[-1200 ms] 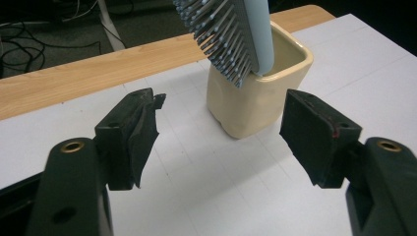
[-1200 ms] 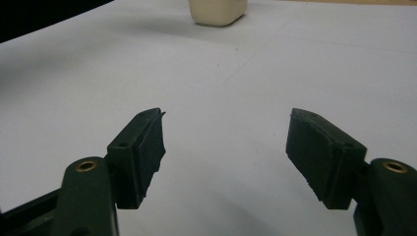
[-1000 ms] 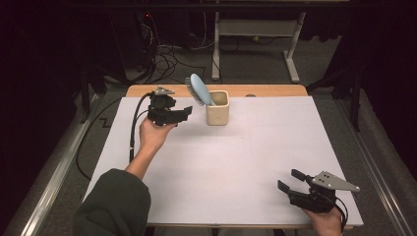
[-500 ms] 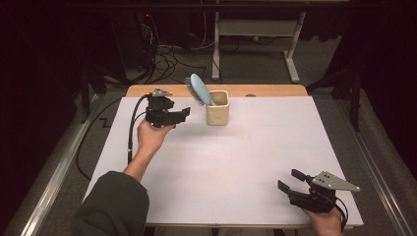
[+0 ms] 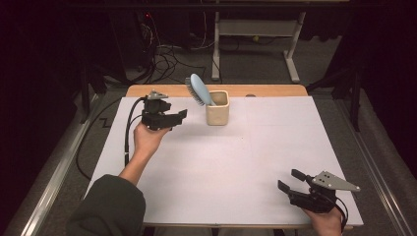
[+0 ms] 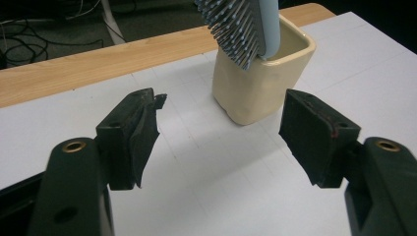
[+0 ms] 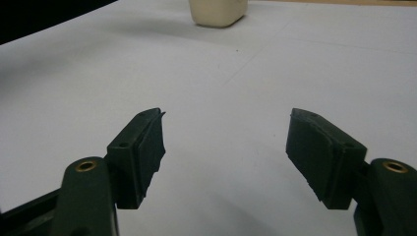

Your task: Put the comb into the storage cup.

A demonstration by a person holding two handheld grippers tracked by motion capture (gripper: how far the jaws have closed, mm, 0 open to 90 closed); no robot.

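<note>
Nearest me, at five o'clock on the table (image 5: 246, 162), my right gripper (image 5: 290, 181) rests with its jaws spread, nothing between them. Farther out at eleven o'clock, my left gripper (image 5: 181, 116) hovers with jaws apart, empty, just beside the cup (image 5: 217, 108). The hairbrush (image 5: 197, 89) stands in that cup at twelve o'clock, leaning left.

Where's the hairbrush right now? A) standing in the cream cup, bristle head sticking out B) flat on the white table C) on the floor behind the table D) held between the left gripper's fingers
A: the hairbrush stands handle-down in the cream cup, its bristle head leaning out over the rim; the left gripper is open, short of it.
</note>
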